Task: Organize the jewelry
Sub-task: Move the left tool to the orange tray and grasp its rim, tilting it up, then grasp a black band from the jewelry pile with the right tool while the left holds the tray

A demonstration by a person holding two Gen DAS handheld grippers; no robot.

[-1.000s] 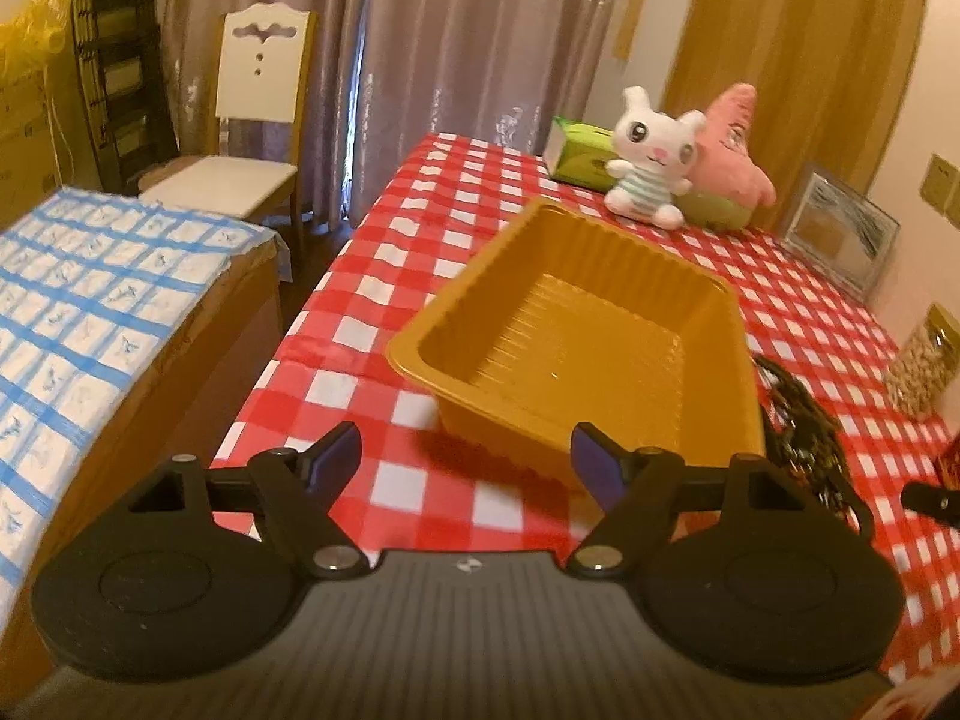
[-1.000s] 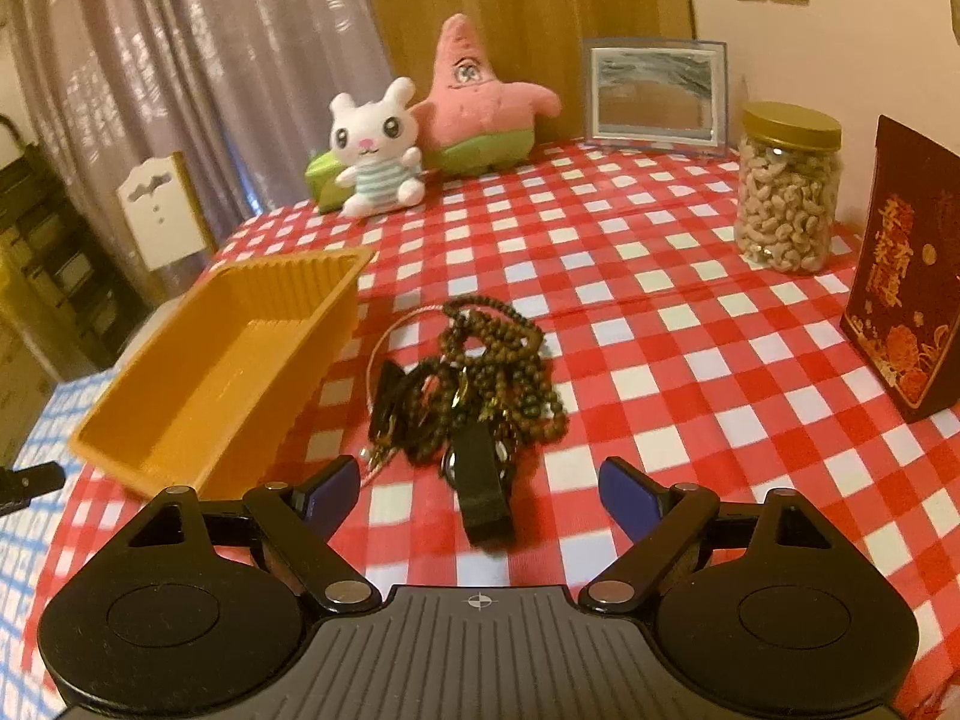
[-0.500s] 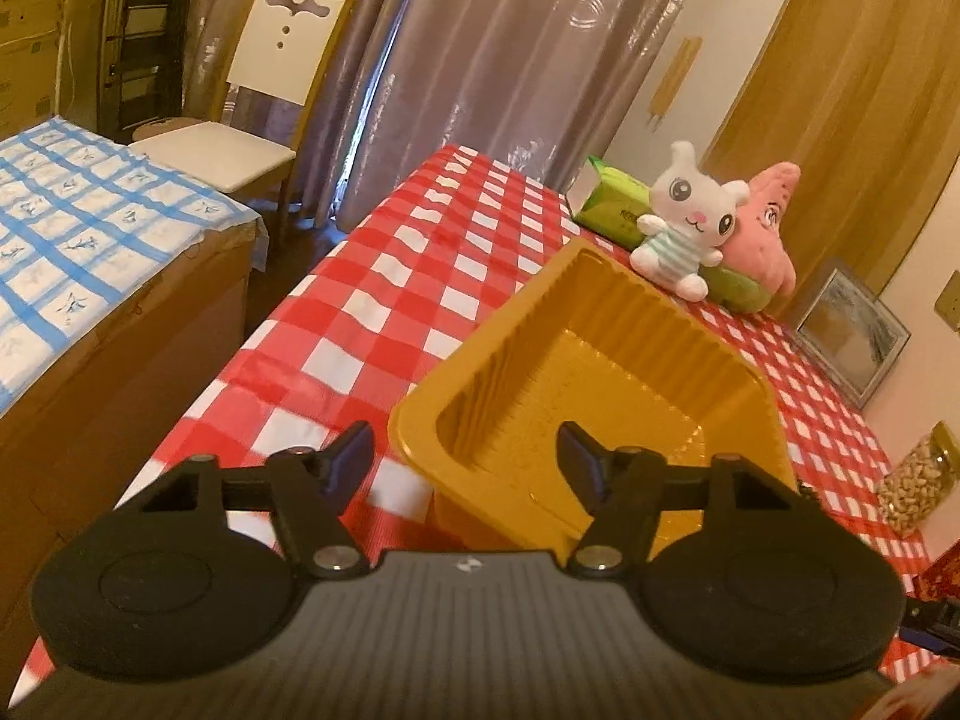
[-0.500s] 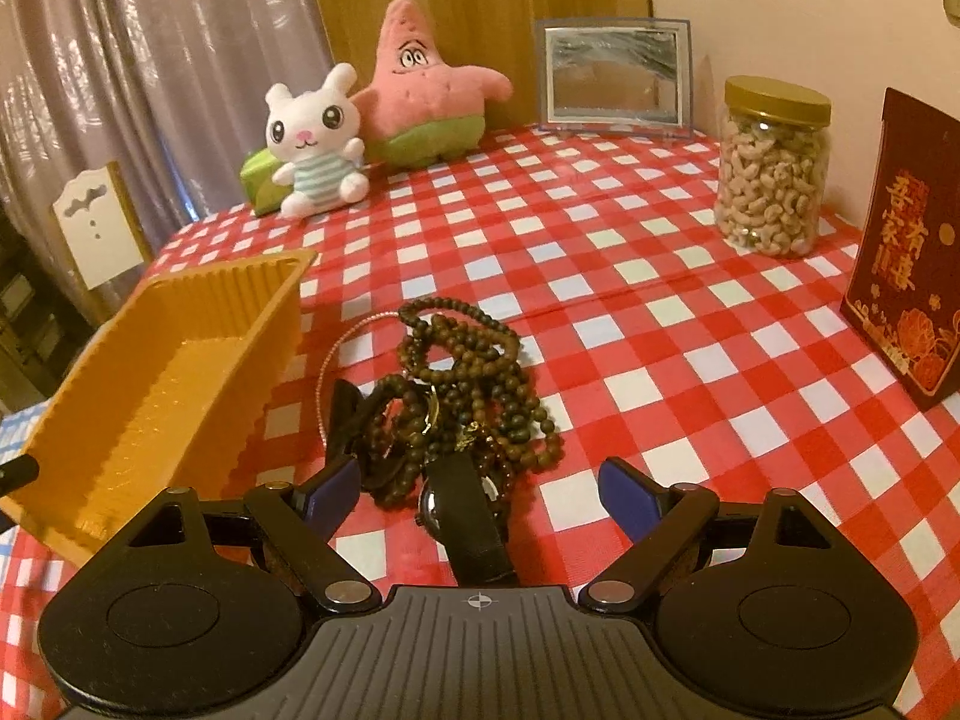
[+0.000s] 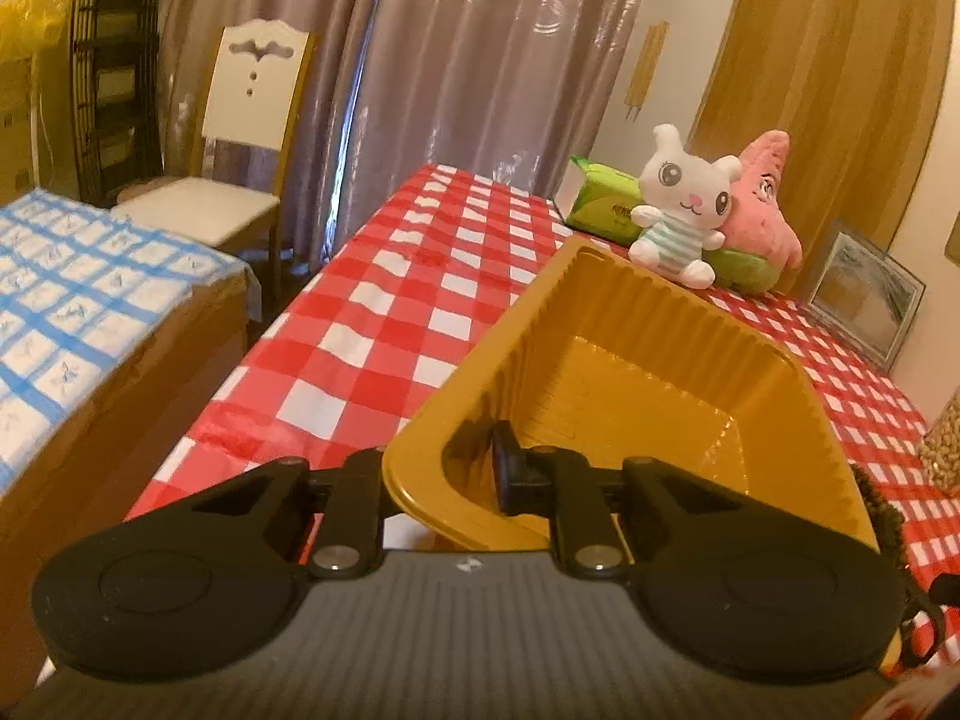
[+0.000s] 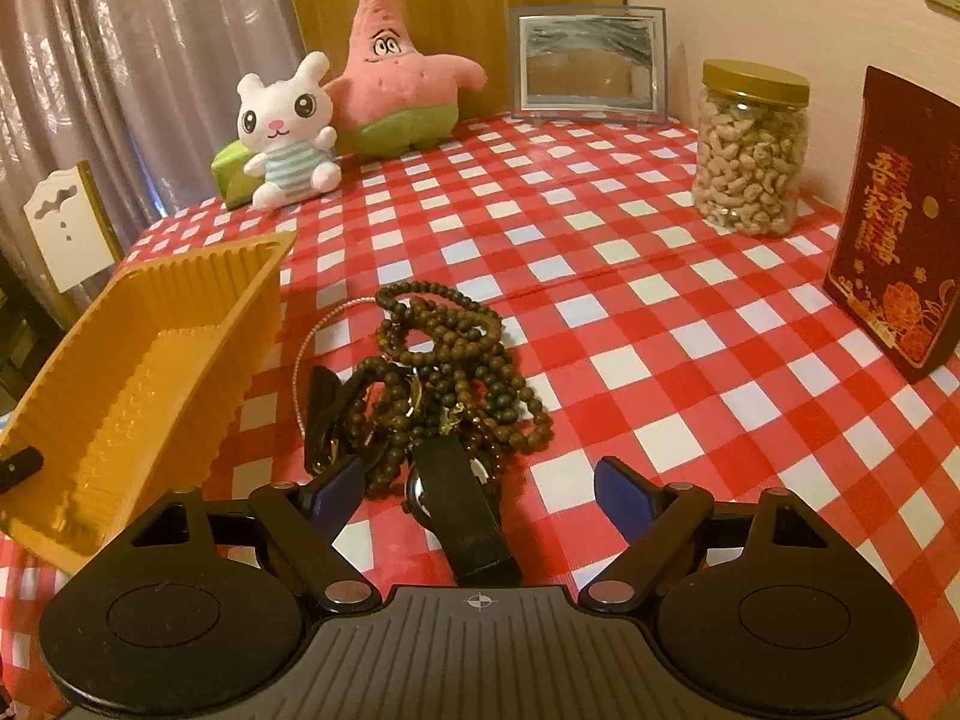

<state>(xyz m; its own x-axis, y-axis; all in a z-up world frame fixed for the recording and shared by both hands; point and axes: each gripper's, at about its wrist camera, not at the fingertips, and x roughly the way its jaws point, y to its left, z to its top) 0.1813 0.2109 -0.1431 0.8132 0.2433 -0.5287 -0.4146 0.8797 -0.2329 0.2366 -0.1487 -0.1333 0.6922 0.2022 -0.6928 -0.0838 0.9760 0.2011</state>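
The left hand-held gripper [image 5: 444, 468] has just been closing, and the near corner wall of the yellow tray [image 5: 636, 396] is now seen between its jaws: one finger [image 5: 510, 468] lies inside the tray, the other outside against the rim. The pads appear to press on the wall, though the outer pad is largely hidden, so a firm pinch is presumed rather than confirmed. A second ago this gripper was wide apart and short of the tray; it has since been brought forward and down onto that corner. The tray is empty and sits near the worktop's [image 6: 660, 324] left edge.

The right hand-held gripper [image 6: 477, 489] is held wide apart with nothing grasped. It has been lowered slightly toward the jewelry pile [image 6: 438, 372], a tangle of dark bead strings with a black strap [image 6: 462, 516] lying between the fingertips. The pile rests on the worktop just beside the tray's right wall.

Judgement: the tray is now steadied, so the first item can be lifted across. No jewelry has yet been transferred.
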